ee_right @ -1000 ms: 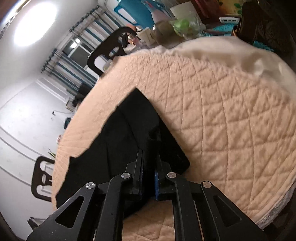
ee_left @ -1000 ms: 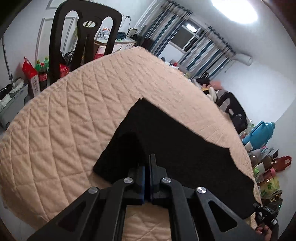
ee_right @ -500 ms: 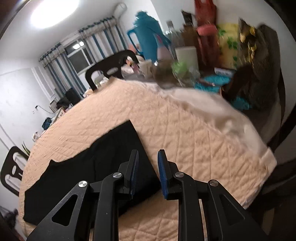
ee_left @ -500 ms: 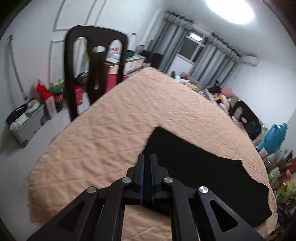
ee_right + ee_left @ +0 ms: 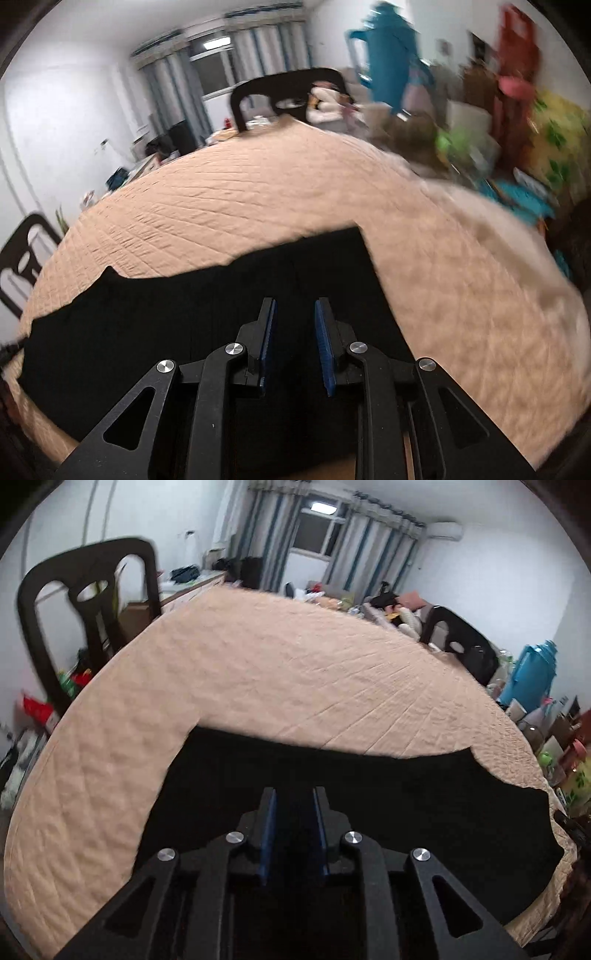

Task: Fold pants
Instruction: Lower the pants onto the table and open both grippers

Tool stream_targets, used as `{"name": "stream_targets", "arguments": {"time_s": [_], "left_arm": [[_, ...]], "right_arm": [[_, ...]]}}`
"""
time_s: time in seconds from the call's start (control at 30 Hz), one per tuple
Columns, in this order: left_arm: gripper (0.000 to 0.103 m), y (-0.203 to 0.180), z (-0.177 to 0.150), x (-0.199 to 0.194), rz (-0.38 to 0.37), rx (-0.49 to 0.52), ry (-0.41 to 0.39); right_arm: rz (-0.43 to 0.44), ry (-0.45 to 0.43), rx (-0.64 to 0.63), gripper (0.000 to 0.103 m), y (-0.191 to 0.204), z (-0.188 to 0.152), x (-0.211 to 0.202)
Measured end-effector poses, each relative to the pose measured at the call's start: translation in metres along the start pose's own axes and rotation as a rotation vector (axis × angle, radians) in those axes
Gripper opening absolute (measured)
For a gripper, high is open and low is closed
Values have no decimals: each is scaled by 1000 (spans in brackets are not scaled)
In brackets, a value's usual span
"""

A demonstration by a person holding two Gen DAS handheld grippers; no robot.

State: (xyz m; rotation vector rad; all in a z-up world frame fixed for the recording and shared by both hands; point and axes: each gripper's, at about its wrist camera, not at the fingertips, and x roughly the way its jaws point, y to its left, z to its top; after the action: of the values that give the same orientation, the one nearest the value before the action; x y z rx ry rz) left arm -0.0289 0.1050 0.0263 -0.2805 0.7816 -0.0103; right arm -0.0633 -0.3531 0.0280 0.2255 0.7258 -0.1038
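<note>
Both tongs are angled down over the black pants [image 5: 369, 812], which lie flat along the near edge of the counter. The left tongs [image 5: 293, 805] have just been opening, and there's a clear gap between the blue pads with no cloth in it; they hover over the pants near their left end. The right tongs [image 5: 294, 317] have their pads parted about the same, nothing pinched, hanging over the pants' right end, close to the squared-off corner.

The left view shows the pants' uneven far edge running off toward the right rim, plus a black chair [image 5: 88, 602] at the counter's left side and a second black chair [image 5: 461, 642] at the far right. The right view is pretty smeared on the right side; it picks up a blue thermos jug [image 5: 388, 55] and a blurry pile of colourful clutter beyond the right edge.

The counter wears a peach quilted cover [image 5: 277, 672], round-edged. White walls and a window with striped grey-blue curtains [image 5: 269, 535] at the back.
</note>
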Motion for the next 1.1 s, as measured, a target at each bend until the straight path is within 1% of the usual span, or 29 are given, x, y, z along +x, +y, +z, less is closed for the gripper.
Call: {"name": "stream_targets", "arguments": {"time_s": [0.07, 0.13, 0.23, 0.3, 0.37, 0.53, 0.6, 0.73, 0.87, 1.0, 1.1], "left_arm": [[29, -8, 8, 10, -11, 29, -11], [29, -10, 16, 24, 4, 38, 2], [29, -4, 16, 46, 60, 24, 63], [29, 1, 15, 41, 51, 17, 49], [29, 2, 12, 37, 66, 24, 51], [31, 5, 4, 26, 109, 35, 44], [32, 7, 2, 21, 120, 31, 38], [34, 13, -7, 14, 150, 34, 28], [34, 10, -11, 14, 165, 58, 23], [35, 7, -11, 6, 155, 55, 13], [36, 5, -15, 0, 154, 62, 3]], "right_arm": [[16, 12, -51, 22, 15, 9, 16], [18, 43, -74, 22, 22, 18, 34], [10, 67, -64, 22, 23, 22, 49], [-21, 99, -30, 22, 14, 23, 59], [-1, 95, -10, 22, 6, 22, 55], [-22, 68, -56, 22, 15, 18, 35], [-21, 59, -79, 25, 19, 12, 27], [-26, 61, -80, 26, 13, -4, 19], [-8, 48, -62, 26, 4, -15, 15], [-24, 47, -78, 26, 10, -15, 7], [-11, 42, -86, 26, 15, -17, 2]]}}
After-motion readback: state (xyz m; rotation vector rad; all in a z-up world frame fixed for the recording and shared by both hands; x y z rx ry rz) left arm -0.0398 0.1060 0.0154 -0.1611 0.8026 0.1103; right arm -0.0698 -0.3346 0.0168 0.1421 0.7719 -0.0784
